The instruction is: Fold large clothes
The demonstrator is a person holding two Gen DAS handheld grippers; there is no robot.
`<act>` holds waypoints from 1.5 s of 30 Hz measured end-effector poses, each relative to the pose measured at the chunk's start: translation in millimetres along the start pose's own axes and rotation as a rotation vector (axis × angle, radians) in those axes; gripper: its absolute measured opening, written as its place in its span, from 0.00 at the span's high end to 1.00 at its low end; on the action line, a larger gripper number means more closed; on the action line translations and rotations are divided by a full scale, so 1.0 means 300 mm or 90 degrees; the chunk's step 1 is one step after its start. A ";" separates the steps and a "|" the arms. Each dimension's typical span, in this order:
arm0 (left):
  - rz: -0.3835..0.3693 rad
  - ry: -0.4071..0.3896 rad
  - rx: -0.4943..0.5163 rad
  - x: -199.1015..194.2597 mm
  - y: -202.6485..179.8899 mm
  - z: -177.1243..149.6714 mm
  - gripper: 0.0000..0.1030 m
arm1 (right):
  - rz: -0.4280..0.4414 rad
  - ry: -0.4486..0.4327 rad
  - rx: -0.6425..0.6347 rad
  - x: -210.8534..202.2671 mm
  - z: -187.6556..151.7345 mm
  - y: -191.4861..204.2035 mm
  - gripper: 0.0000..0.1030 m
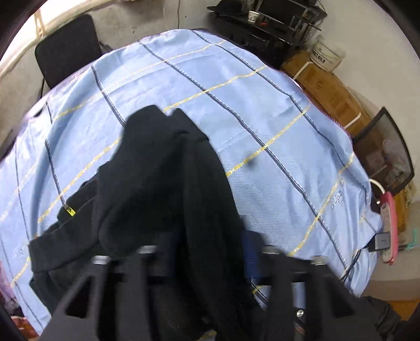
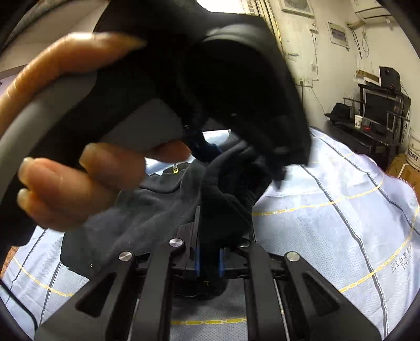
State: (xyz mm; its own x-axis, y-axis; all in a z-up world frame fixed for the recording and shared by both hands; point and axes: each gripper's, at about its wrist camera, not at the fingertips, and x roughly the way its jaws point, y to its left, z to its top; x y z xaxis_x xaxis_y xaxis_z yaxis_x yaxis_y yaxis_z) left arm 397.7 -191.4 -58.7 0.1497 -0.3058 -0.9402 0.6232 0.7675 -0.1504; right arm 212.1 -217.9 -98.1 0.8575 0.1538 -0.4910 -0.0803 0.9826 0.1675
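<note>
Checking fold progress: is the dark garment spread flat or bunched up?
Bunched up: the dark garment rises in folds off the blue cloth, gathered into the right tongs.

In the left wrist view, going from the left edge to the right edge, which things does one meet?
Black chair → dark garment → paper cup → white bucket → pink power strip.

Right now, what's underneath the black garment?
Under the black garment lies the light blue checked cloth. Both grippers, left and right, grip its folds; whatever the cloth covers stays hidden.
</note>
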 end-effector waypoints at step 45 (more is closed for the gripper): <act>-0.135 -0.281 -0.417 -0.196 0.947 -0.925 0.60 | 0.123 0.165 -0.415 0.206 -0.231 0.930 0.58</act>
State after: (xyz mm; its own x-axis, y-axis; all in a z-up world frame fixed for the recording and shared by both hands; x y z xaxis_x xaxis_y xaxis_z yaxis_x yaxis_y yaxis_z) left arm 352.9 201.0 -130.9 0.4527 -0.5705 -0.6853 0.1177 0.8001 -0.5882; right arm 207.4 73.1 -141.0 0.6564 0.2713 -0.7039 -0.5736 0.7856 -0.2320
